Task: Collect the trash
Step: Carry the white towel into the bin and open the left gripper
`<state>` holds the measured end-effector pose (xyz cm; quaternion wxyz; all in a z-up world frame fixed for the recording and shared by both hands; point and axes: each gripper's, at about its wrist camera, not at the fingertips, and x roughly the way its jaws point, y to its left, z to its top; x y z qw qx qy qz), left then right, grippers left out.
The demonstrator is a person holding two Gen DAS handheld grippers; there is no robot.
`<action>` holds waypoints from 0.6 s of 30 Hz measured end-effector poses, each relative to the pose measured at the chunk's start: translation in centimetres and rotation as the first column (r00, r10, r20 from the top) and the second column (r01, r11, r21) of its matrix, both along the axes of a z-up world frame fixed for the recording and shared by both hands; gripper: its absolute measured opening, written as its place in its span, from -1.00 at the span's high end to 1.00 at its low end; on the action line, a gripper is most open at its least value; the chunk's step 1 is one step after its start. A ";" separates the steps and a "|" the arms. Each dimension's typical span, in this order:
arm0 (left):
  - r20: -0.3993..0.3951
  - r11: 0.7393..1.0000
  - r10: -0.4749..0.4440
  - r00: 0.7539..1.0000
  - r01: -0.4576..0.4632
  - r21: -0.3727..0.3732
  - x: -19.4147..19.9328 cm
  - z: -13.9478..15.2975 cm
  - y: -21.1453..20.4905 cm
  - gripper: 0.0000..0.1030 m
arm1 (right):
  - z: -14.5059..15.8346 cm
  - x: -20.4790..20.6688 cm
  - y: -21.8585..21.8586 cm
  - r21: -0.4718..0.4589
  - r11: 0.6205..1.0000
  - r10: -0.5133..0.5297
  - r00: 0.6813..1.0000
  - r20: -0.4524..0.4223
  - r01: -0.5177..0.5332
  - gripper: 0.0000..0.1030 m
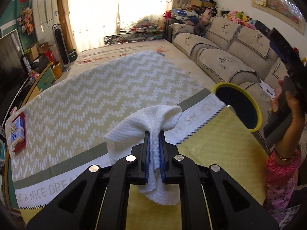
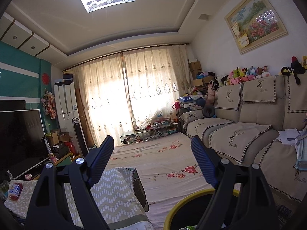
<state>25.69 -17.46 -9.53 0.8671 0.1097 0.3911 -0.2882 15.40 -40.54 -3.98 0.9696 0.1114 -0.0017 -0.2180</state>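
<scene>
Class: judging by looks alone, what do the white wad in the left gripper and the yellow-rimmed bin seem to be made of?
White wad: probably embossed paper towel or thin cloth; matte, dimpled weave, soft limp folds. Yellow-rimmed bin: likely plastic; smooth, evenly coloured rim, dark inside.

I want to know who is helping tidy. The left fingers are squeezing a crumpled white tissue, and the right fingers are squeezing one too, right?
Not quite. The left gripper does squeeze the crumpled white tissue, but the right gripper holds nothing: its fingers stand wide apart with only the room between them. The right wrist view shows this.
</scene>
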 end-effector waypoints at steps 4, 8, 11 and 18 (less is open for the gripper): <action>-0.005 0.991 -0.134 0.991 0.134 -0.011 -1.0 1.9 -5.6 0.82 | 0.9 -2.0 -2.3 0.012 0.997 -0.082 0.997 0.009 0.081 -0.51; 0.008 0.966 -0.258 0.966 0.258 0.016 -2.0 3.0 -11.7 0.82 | 1.4 -4.7 -5.4 -0.030 0.986 -0.164 0.986 -0.039 0.163 -0.55; -0.009 0.943 -0.332 0.943 0.332 0.015 -2.3 3.2 -16.2 0.82 | 0.9 -7.3 -8.2 -0.013 0.983 -0.181 0.981 -0.072 0.181 -0.55; -0.112 0.903 -0.424 0.899 0.429 0.018 -1.6 1.3 -26.5 0.81 | -0.7 -11.9 -12.2 -0.016 0.973 -0.228 0.963 -0.144 0.228 -0.56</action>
